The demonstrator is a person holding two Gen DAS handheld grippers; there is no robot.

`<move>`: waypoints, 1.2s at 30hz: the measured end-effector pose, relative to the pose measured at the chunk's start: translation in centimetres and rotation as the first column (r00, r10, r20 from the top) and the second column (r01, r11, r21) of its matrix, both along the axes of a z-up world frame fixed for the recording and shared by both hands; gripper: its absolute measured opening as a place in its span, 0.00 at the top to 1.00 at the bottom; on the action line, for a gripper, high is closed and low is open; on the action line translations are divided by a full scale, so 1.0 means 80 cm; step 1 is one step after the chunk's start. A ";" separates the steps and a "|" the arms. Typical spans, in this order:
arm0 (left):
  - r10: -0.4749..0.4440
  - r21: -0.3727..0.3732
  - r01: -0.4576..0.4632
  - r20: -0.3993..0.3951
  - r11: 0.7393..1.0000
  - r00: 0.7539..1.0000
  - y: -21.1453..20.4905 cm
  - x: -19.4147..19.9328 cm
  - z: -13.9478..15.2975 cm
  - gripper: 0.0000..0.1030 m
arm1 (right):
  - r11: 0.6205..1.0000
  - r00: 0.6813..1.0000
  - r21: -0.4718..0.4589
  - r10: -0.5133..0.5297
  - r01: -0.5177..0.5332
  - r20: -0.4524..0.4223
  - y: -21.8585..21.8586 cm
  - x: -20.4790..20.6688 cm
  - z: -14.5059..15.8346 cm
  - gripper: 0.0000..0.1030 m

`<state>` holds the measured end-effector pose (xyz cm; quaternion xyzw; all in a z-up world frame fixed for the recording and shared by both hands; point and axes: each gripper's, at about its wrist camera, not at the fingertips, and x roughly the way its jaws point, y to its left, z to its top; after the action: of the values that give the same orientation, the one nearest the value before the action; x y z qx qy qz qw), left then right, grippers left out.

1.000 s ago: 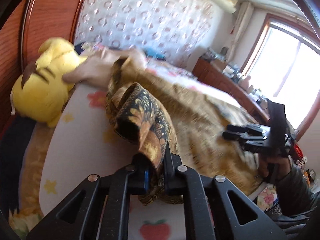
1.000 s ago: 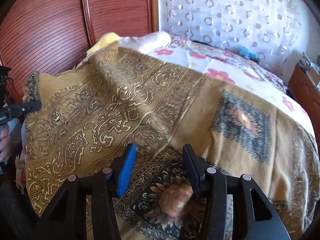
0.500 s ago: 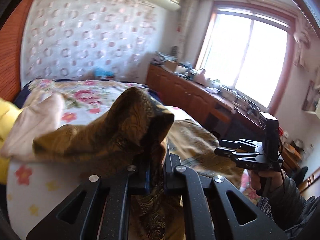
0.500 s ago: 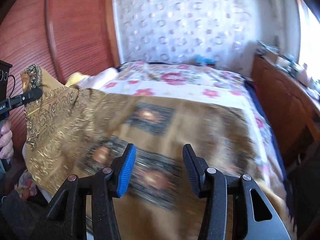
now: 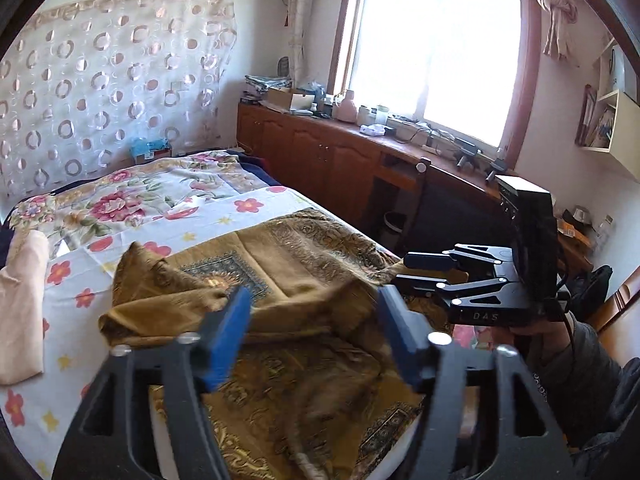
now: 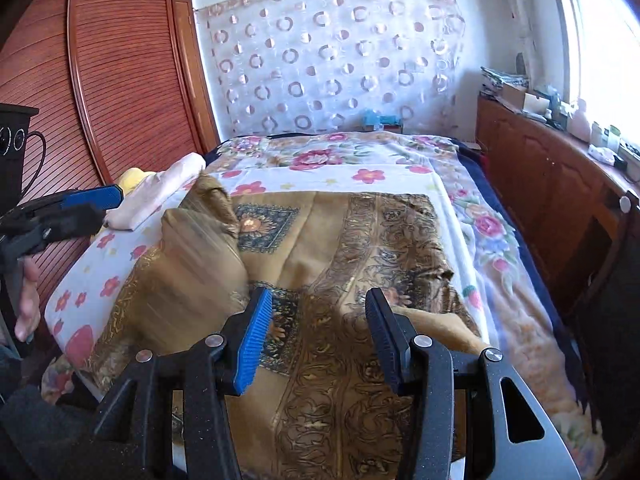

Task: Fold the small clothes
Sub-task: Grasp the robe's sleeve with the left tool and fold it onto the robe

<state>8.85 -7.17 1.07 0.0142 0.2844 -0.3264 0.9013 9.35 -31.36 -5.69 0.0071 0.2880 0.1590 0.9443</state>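
Only the right view shows the wardrobe; both claws gape above the scarf.

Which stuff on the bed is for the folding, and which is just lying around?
For the folding:
- brown-gold patterned cloth
- left gripper, open
- right gripper, open

Just lying about:
- pale pink folded cloth
- yellow plush toy
- blue tissue box
- flowered bedsheet
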 end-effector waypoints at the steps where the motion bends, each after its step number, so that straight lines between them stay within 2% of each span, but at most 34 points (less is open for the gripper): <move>1: 0.015 -0.006 -0.015 0.005 1.000 1.000 0.008 -0.002 0.001 0.28 | 1.000 1.000 -0.001 0.003 -0.003 0.000 0.005 0.007 -0.001 0.51; 6: 0.111 -0.005 -0.111 0.024 0.994 0.994 0.039 -0.010 -0.003 0.25 | 1.000 1.000 -0.009 0.028 -0.027 0.001 0.022 0.020 0.001 0.51; 10: 0.203 0.009 -0.204 0.033 0.979 0.979 0.067 -0.012 -0.017 0.25 | 0.998 0.998 -0.029 0.055 -0.055 -0.003 0.036 0.033 0.000 0.48; 15: 0.264 0.009 -0.264 0.014 0.965 0.965 0.097 -0.008 -0.036 0.25 | 0.990 0.991 -0.055 0.132 -0.132 -0.013 0.055 0.045 -0.001 0.36; 18: 0.278 0.013 -0.278 0.006 0.960 0.961 0.103 -0.009 -0.044 0.25 | 0.982 0.987 -0.100 0.155 -0.158 -0.036 0.066 0.058 -0.007 0.31; 23: 0.291 0.024 -0.291 0.003 0.956 0.957 0.105 -0.011 -0.051 0.25 | 0.964 0.984 -0.207 0.149 -0.167 -0.099 0.072 0.083 -0.021 0.31; 26: 0.297 0.034 -0.297 0.004 0.954 0.955 0.108 -0.011 -0.055 0.25 | 0.960 0.979 -0.216 0.152 -0.179 -0.134 0.067 0.093 -0.027 0.31; 31: 0.305 0.036 -0.305 0.000 0.952 0.952 0.108 -0.010 -0.059 0.25 | 0.959 0.977 -0.197 0.182 -0.202 -0.115 0.065 0.081 -0.013 0.30; 36: 0.304 0.038 -0.304 -0.003 0.952 0.953 0.108 -0.012 -0.062 0.25 | 0.935 0.969 -0.265 0.207 -0.237 -0.137 0.081 0.080 -0.024 0.28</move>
<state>7.92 1.50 -3.88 -0.0147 0.2931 -0.1784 0.9392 15.76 -24.89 -7.58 -0.1504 0.3567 0.2218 0.8950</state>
